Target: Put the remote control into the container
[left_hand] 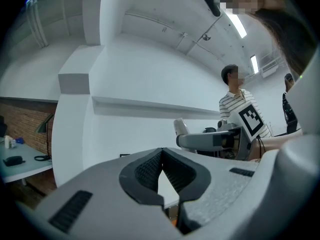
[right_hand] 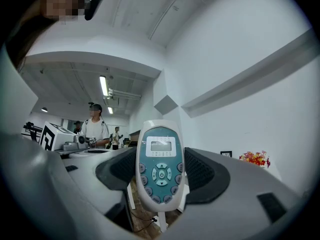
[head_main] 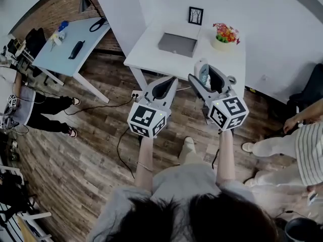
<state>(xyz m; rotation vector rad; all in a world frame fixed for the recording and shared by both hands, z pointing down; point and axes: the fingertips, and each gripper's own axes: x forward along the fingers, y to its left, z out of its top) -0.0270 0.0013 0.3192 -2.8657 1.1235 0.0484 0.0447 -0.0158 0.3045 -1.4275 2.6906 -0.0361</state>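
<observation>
Remote control, a white oblong with a teal button face [right_hand: 160, 169], stood upright, clamped between the jaws of our right gripper [right_hand: 160, 156] and raised off any surface. Just left of it, our left gripper [left_hand: 161, 170] had its jaws pressed together, holding nothing. Farther off, the flat grey rectangular container [head_main: 176, 44] lay on the white table [head_main: 147, 53]. We judged the carry was in hand; next we needed to reach forward and lower the remote over that container.

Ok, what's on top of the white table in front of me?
On the white table: a gray container, a small framed picture and a pot of flowers. The right gripper, holding the remote control, covers part of its near edge.
</observation>
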